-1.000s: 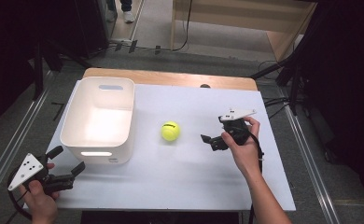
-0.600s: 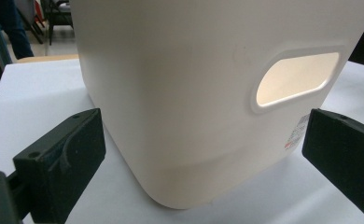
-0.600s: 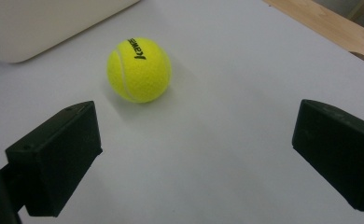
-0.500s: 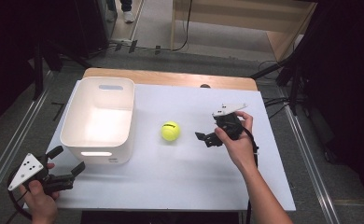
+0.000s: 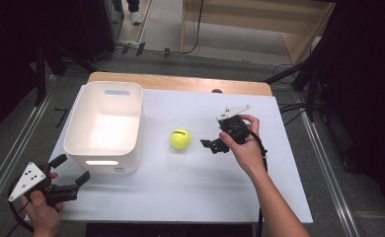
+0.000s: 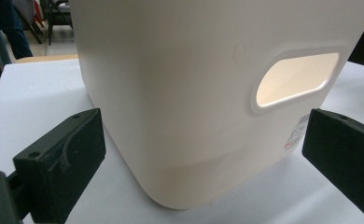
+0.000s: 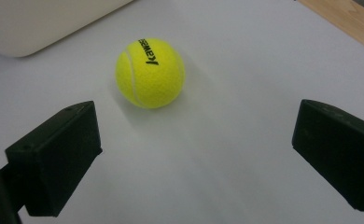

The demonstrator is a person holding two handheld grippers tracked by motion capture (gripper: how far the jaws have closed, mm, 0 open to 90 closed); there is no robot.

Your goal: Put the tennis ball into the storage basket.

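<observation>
Ball (image 5: pixel 180 138) first: a yellow tennis ball with black lettering lies on the white table (image 5: pixel 190 197), about in the middle, a little right of the white bin (image 5: pixel 105 129) and apart from it. In the right gripper view the ball (image 7: pixel 150 73) sits ahead of the jaws and slightly left of centre, with bare table between it and both black jaws; a corner of the bin (image 7: pixel 40 23) shows at the upper left.

The right gripper (image 5: pixel 214 144) is held in the person's right hand (image 5: pixel 245 145), just right of the ball, and points left toward it. Its jaws stand wide apart and hold nothing; they do not touch the ball.

The left gripper (image 5: pixel 72 174) is at the near left corner of the table, held in the left hand (image 5: pixel 41 210), with its grey three-cornered plate on top. Its jaws are also spread and empty. In the left gripper view they frame the near wall of the bin (image 6: pixel 208 93), where a handle slot glows pale and a small label sits low on the right; the jaws are near that wall but not on it.

The bin stands upright on the left part of the table, open at the top, with nothing visible inside from the high view. A strip of bare wood runs along the table's far edge.
</observation>
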